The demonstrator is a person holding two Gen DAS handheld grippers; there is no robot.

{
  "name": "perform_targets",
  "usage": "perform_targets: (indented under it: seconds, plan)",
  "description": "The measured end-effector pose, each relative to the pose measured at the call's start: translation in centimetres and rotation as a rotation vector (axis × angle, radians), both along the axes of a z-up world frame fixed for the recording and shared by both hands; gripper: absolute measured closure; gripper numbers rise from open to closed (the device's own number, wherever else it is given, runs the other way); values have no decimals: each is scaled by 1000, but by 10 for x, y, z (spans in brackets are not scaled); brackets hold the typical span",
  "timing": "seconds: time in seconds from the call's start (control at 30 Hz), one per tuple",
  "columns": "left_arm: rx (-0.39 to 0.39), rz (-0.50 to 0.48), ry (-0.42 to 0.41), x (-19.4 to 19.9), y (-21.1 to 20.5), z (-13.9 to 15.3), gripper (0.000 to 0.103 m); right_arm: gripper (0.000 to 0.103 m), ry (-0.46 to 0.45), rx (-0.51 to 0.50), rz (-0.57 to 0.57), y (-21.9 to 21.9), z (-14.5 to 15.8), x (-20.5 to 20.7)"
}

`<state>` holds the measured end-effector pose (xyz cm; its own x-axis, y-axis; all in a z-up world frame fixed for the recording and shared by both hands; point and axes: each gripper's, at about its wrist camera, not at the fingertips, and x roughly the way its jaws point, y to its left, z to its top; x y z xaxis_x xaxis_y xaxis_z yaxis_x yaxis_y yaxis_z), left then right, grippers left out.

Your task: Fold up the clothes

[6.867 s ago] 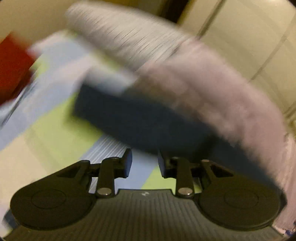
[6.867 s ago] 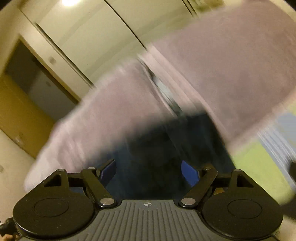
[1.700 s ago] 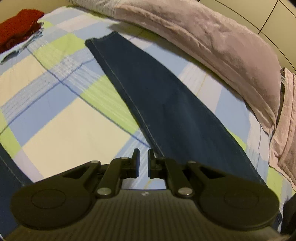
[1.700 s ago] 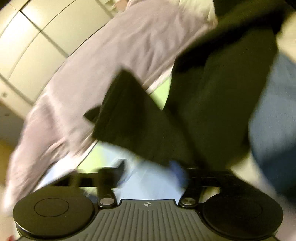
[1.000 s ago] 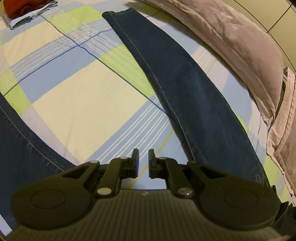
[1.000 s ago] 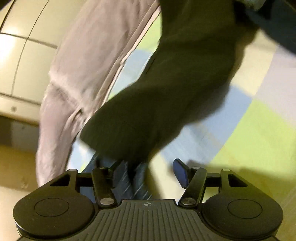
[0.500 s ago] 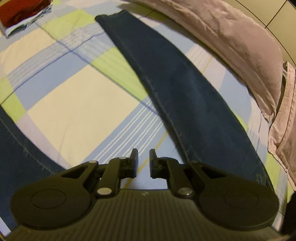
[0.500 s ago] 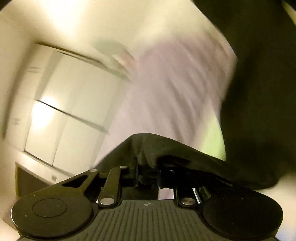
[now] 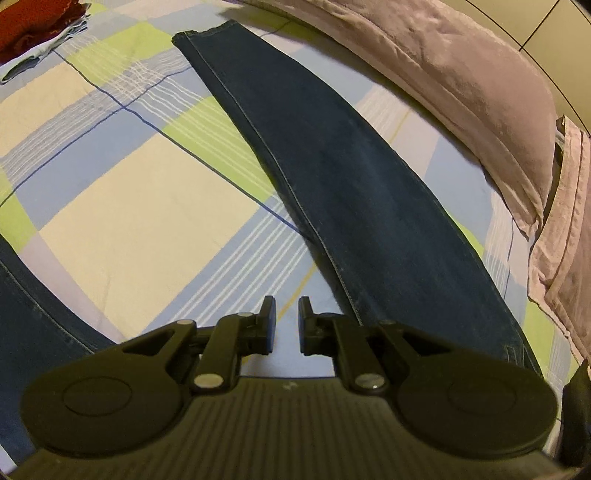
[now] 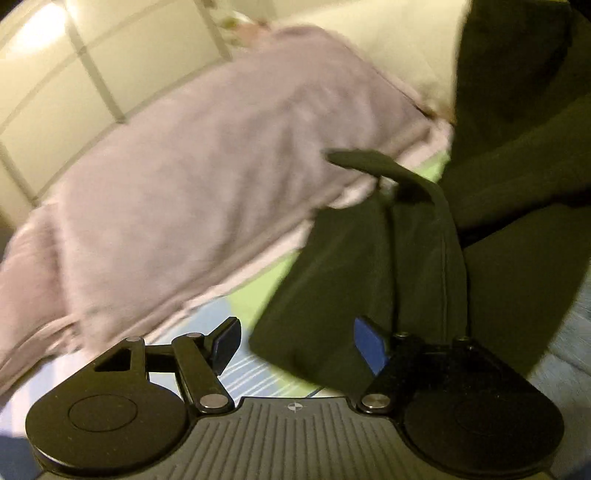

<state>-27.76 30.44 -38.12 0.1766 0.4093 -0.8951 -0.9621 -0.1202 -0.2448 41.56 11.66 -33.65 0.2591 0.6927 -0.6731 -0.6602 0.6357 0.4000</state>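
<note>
Dark blue jeans lie flat on the checked bedsheet (image 9: 110,206). One leg (image 9: 332,158) runs from the far hem down to the right of my left gripper (image 9: 283,306). The other leg (image 9: 29,314) shows at the lower left edge. The left gripper hovers over the sheet between the legs, its jaws nearly together and holding nothing. In the right wrist view a dark olive garment (image 10: 369,266) hangs in front. My right gripper (image 10: 295,332) has its jaws opening wide. The garment's lower corner sits between them, close to the right pad (image 10: 369,343), and is not pinched.
A long pink duvet (image 9: 461,74) lies along the far side of the bed, and it is blurred in the right wrist view (image 10: 184,184). Folded red clothes (image 9: 29,22) sit at the far left corner. Pale wardrobe doors (image 10: 55,74) stand behind.
The right gripper was shut on the dark garment half a second ago; now its jaws stand wide and the cloth hangs loose. The left gripper's view has barely shifted.
</note>
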Motion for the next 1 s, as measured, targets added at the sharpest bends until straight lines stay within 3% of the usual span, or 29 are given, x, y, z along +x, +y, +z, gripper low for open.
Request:
perform_targets:
  seconds: [0.07,0.17,0.23,0.33,0.5,0.63,0.67,0.7,0.9,1.0]
  plan:
    - [-5,1,-9,-2,-3,-1,95,32,24,53,82,-15,14,-23]
    - [-24,-13,-32,1,-8,-6,95,34,219,32,200,-28,-1,-62]
    - [-36,-31,-52,4,-12,-8,95,62,353,12,271,-32,-21,-88]
    - [-48,-78,-82,7,-18,-10,95,63,496,8,285,-22,-53,-107]
    - [-61,-179,-111,12,-29,-10,92,63,593,2,313,11,-85,-114]
    - [-58,-218,-105,13,-38,-10,91,64,592,-30,360,29,-102,-123]
    - [-58,-219,-105,12,-39,-11,91,74,559,-33,368,31,-98,-127]
    - [-59,-218,-106,11,-39,-11,91,102,524,-35,376,32,-94,-131]
    - [-23,-252,-98,2,-40,-6,91,103,225,72,434,29,-32,-146]
    - [-50,-255,-80,3,-43,-17,91,103,217,-92,405,43,-72,-145]
